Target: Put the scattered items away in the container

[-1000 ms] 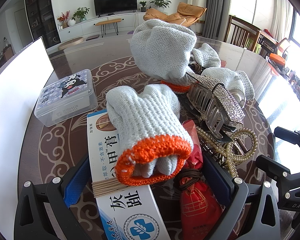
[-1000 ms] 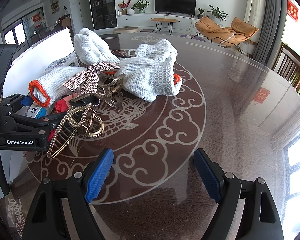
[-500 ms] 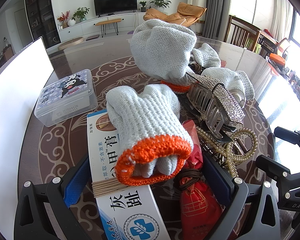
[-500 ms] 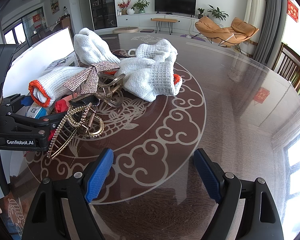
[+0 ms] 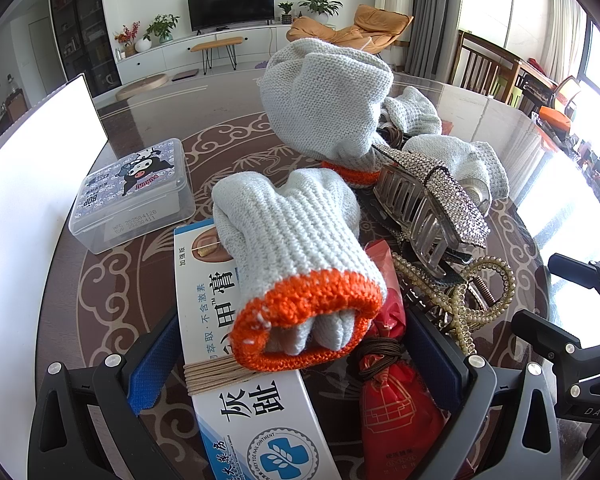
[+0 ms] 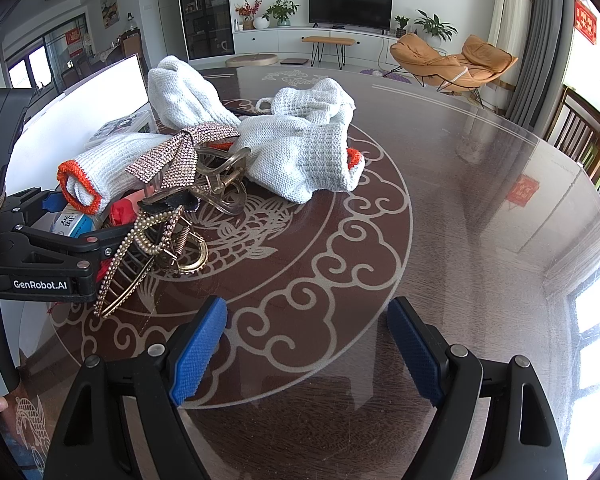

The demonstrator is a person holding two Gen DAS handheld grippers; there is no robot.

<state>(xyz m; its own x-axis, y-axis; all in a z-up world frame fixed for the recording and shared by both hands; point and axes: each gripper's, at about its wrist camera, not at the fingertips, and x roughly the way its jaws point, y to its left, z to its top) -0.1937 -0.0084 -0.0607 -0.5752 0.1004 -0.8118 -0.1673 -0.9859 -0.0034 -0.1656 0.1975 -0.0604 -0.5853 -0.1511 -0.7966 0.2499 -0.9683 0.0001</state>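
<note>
The desk (image 6: 440,208) is glossy, glass-smooth dark wood. The gloves (image 5: 300,240) are coarse knitted cloth. The hair clip (image 5: 428,204) is clear plastic with glittering stones; the box (image 5: 132,196) is clear, smooth plastic.

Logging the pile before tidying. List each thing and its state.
Left hand-held gripper: open, straddling items.
Right hand-held gripper: open, empty.
Nearest glove: rolled, atop ointment box.
Plastic case: lid shut.
Rhinestone claw clip: closed.
Red pouch: tied shut.
</note>
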